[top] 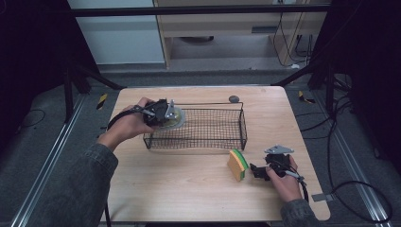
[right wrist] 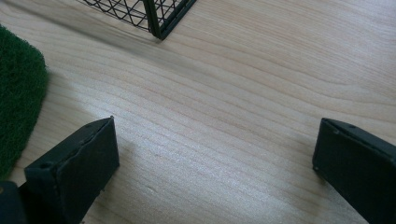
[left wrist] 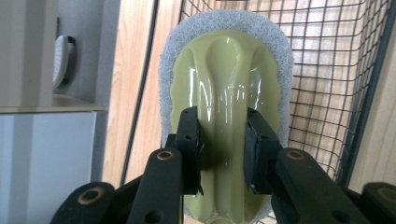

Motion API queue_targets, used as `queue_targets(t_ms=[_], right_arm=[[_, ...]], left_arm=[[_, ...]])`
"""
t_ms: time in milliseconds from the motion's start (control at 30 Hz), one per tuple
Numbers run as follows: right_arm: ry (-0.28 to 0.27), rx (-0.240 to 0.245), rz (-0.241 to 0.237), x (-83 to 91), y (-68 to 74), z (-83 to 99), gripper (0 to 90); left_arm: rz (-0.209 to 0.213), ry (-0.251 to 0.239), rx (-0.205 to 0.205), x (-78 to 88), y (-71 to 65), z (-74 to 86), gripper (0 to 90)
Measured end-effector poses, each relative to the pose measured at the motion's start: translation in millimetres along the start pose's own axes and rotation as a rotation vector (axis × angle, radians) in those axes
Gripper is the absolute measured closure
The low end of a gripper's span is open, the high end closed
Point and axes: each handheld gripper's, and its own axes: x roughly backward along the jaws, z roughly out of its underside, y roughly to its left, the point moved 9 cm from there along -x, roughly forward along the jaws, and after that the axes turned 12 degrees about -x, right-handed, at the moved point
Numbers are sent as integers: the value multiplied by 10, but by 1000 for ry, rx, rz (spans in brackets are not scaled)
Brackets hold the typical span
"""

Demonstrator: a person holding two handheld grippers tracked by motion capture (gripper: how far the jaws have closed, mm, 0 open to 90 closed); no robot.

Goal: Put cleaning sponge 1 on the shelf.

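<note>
A pale green scrubber (left wrist: pixel 227 93) with a white fibre pad around its rim and a raised handle ridge is clamped in my left gripper (left wrist: pixel 222 151); both pads press on that ridge. In the high view this left gripper (top: pixel 164 113) holds the scrubber (top: pixel 176 118) over the left end of the black wire basket (top: pixel 222 137). My right gripper (right wrist: pixel 212 163) stands open low over the wood, nothing between its jaws. In the high view the right gripper (top: pixel 257 171) rests just right of a sponge (top: pixel 237 164), yellow with a green scouring face, standing on edge.
The wooden table (top: pixel 189 189) has a small dark round object (top: pixel 233 99) near its far edge, behind the basket. A basket corner (right wrist: pixel 156 21) and the green sponge face (right wrist: pixel 16 102) lie ahead of the right gripper. Black frame bars surround the table.
</note>
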Motion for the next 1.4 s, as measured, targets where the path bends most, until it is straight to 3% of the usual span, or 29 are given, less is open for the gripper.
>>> queue_targets(t_ms=[500, 800, 1400], right_arm=[[0, 1, 0, 0, -1, 0, 7], [0, 1, 0, 0, -1, 0, 7], [0, 0, 0, 0, -1, 0, 7]], left_arm=[[44, 17, -14, -142, -105, 61, 707], [81, 11, 28, -292, -206, 144, 707], [134, 21, 55, -530, -301, 188, 706]])
